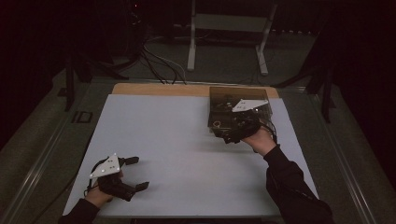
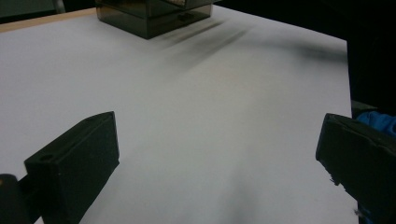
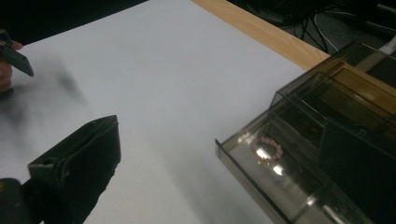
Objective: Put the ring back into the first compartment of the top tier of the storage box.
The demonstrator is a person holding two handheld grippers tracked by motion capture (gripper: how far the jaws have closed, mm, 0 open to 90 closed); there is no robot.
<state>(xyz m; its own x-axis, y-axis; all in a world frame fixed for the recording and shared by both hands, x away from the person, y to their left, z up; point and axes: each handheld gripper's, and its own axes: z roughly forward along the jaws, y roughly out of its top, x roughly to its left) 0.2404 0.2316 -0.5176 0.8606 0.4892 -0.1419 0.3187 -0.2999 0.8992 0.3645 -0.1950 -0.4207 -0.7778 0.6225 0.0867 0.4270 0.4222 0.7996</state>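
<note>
Hovering at two o'clock in the high view, the right gripper (image 1: 233, 133) meets a smoky translucent box (image 1: 224, 100); the left gripper (image 1: 135, 172) rests spread at seven. Left gripper view: blocky matte jaws apart over smooth white counter (image 2: 201, 116). Right gripper view: jaws spread around the box's open drawer (image 3: 261, 179), beaded ring bracelet (image 3: 266, 150) inside.

High view looks down, fairly distant; both gripper views skim low, sharing, perhaps, the smoky box (image 1: 238, 112).

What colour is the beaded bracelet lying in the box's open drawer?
Pale pink beads; the bracelet shows best in the right gripper view, inside the smoky translucent box.
</note>
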